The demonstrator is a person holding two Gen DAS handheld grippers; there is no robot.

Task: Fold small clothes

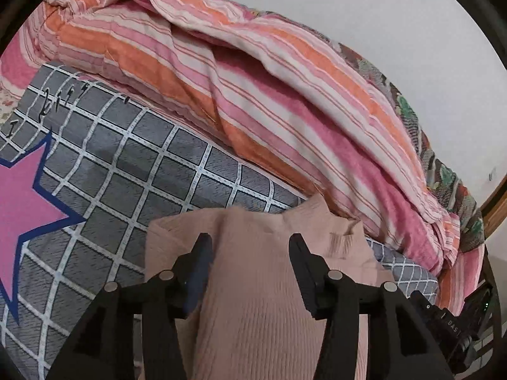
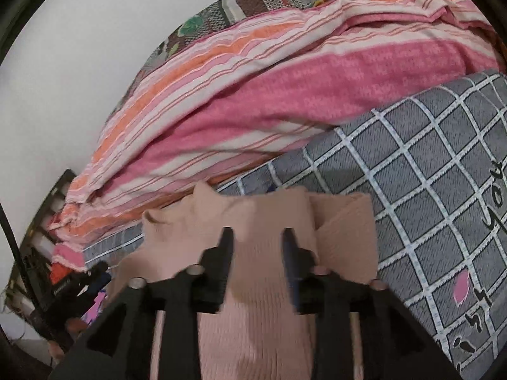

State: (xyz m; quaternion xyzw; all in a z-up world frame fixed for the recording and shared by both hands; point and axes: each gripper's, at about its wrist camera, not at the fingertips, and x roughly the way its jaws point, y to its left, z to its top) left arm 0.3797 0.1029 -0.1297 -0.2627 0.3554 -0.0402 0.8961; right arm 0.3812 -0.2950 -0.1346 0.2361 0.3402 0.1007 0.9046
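A pale pink ribbed knit garment (image 1: 253, 285) lies on the grey checked bedsheet (image 1: 126, 164), partly folded, with its collar toward the quilt. My left gripper (image 1: 250, 243) hangs just over it with its jaws apart and cloth showing between them. In the right wrist view the same garment (image 2: 253, 310) lies under my right gripper (image 2: 258, 237), whose jaws also stand apart over the collar end. A folded sleeve (image 2: 345, 237) lies to the right. Neither gripper visibly pinches the cloth.
A bunched pink, orange and white striped quilt (image 1: 253, 95) runs along the far side of the bed against a white wall (image 1: 380, 15). A large pink star (image 1: 22, 196) is printed on the sheet. Dark clutter (image 2: 57, 278) lies beyond the bed end.
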